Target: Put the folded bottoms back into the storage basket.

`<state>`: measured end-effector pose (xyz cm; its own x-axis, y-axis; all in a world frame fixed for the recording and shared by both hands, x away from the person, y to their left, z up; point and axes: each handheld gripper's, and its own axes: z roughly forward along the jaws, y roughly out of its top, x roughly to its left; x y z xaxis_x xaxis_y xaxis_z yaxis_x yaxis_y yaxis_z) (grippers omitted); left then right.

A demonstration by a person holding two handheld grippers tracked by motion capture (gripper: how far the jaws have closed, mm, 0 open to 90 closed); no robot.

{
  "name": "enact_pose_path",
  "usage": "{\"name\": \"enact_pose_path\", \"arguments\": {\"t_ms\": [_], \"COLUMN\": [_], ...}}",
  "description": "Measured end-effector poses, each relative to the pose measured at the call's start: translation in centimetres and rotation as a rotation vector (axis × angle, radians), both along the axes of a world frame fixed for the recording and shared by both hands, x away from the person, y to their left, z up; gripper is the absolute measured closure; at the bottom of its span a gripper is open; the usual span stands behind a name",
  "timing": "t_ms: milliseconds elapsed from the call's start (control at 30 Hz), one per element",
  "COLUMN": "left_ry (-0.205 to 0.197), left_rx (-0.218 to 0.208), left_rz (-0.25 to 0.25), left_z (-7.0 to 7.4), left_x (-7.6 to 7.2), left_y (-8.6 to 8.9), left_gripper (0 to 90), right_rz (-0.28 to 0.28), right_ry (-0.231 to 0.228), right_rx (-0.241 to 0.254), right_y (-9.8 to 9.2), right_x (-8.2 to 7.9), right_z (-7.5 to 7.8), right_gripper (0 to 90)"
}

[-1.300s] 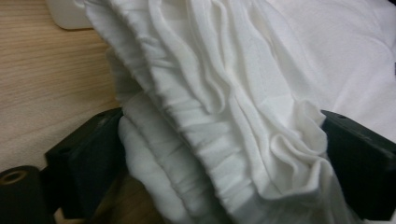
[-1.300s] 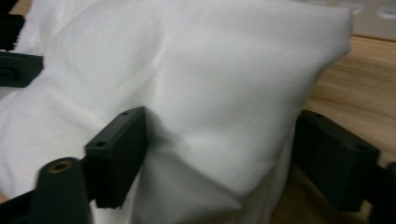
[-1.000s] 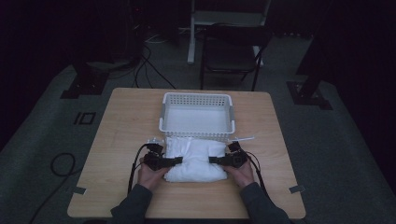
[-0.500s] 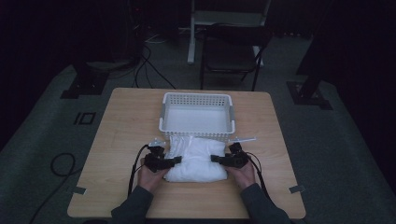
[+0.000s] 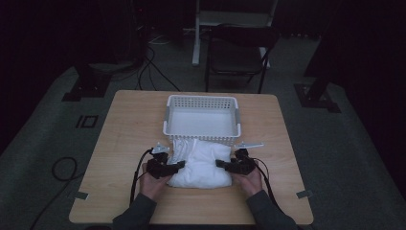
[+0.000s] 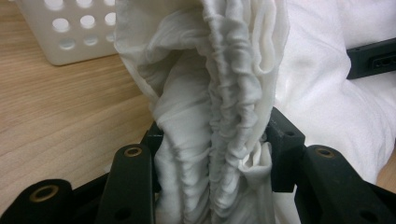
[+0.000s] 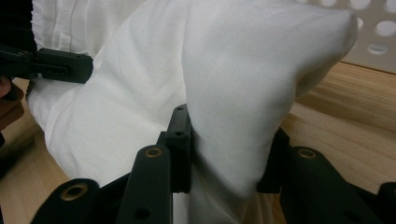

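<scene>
You've got the white cloth bundle [image 5: 200, 164] pinched from both ends: your left hand-held gripper [image 5: 178, 166] has just clamped onto its gathered, ruched edge, your right hand-held gripper [image 5: 221, 164] onto a smooth fold. The bundle sits on the worktop [image 5: 124, 124], just in front of the white basket [image 5: 201, 101]. Gripping both sides likely keeps it from sagging when lifted across.

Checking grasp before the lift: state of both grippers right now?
Left gripper: closed on the gathered edge of the white cloth.
Right gripper: closed on a fold of the same white cloth.
</scene>
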<state>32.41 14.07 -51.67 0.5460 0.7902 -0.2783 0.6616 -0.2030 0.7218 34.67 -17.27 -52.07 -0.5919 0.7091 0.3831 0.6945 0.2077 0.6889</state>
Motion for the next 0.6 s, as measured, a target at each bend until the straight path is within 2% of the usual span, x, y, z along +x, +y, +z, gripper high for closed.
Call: {"name": "enact_pose_path", "arguments": {"t_ms": [600], "left_ry": [-0.054], "left_rx": [0.016], "left_rz": [0.012], "left_z": [1.8], "left_x": [-1.3], "left_y": [0.1], "left_gripper": [54.7], "right_rz": [0.009], "right_ry": [-0.06], "right_rx": [-0.003], "right_y": [0.3], "right_x": [-1.2], "right_z": [1.8], "right_gripper": [65.7]}}
